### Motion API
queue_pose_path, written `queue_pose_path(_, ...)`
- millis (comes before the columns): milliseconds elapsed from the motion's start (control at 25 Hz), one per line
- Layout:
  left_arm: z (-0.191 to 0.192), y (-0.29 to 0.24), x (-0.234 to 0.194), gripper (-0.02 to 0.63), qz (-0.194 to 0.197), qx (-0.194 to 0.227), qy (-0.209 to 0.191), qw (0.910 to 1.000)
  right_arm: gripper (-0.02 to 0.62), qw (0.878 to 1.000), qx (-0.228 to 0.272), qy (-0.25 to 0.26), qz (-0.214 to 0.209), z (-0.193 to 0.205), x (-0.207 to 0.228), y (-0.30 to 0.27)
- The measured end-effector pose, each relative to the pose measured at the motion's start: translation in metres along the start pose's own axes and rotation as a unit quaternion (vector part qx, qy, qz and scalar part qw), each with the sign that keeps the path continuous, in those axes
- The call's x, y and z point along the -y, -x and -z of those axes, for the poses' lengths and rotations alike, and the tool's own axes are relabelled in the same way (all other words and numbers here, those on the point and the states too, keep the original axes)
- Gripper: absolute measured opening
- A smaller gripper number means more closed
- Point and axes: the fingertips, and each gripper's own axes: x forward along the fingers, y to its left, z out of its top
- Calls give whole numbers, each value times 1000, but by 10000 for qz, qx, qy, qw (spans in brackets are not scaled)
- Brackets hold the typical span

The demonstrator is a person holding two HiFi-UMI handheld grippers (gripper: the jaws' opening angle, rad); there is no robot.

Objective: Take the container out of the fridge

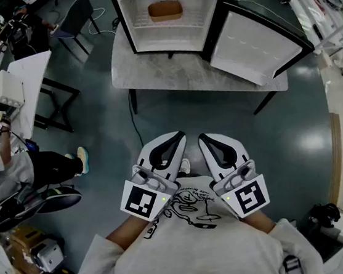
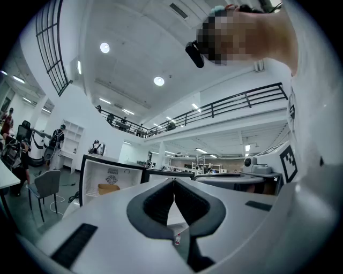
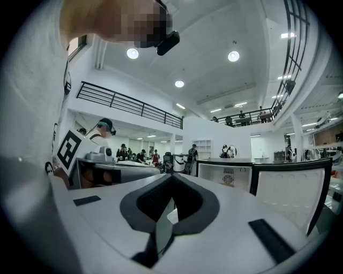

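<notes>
A small black fridge (image 1: 166, 16) stands on a grey table (image 1: 151, 73) across the floor, its door (image 1: 259, 45) swung open to the right. On its shelf sits a tan container (image 1: 165, 10), which also shows in the left gripper view as the container (image 2: 108, 188) inside the fridge (image 2: 110, 179). My left gripper (image 1: 179, 137) and right gripper (image 1: 203, 138) are held level close to my chest, side by side, far from the fridge. Both are shut with nothing between the jaws. In the right gripper view the fridge (image 3: 228, 174) and its door (image 3: 286, 187) appear ahead.
A white desk (image 1: 26, 89) and a dark chair (image 1: 76, 21) stand left of the table. A seated person (image 1: 14, 171) is at the far left. A cable (image 1: 135, 122) runs across the floor below the table. Several people stand in the background.
</notes>
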Motion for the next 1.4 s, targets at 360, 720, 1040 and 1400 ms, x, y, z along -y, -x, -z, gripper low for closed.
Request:
queue_pose_path(360,1,0,9,17,12,-59,26,10000,28,9998,126,-66,116,-8,5,13)
queue_pose_path(720,8,-5,18,17,-79,-72,-135,9999,28,9998,145,-140,11,-5,14,25)
queue_pose_path(1040,2,-13,17,17,-58,-38,-74,9999,29,9998,156,-152,-31,-6,18,21)
queue_pose_path(1400,0,-27,-2,17,-9,-11,-65,10000,29,9998,164,-138,-8,-7,31,1)
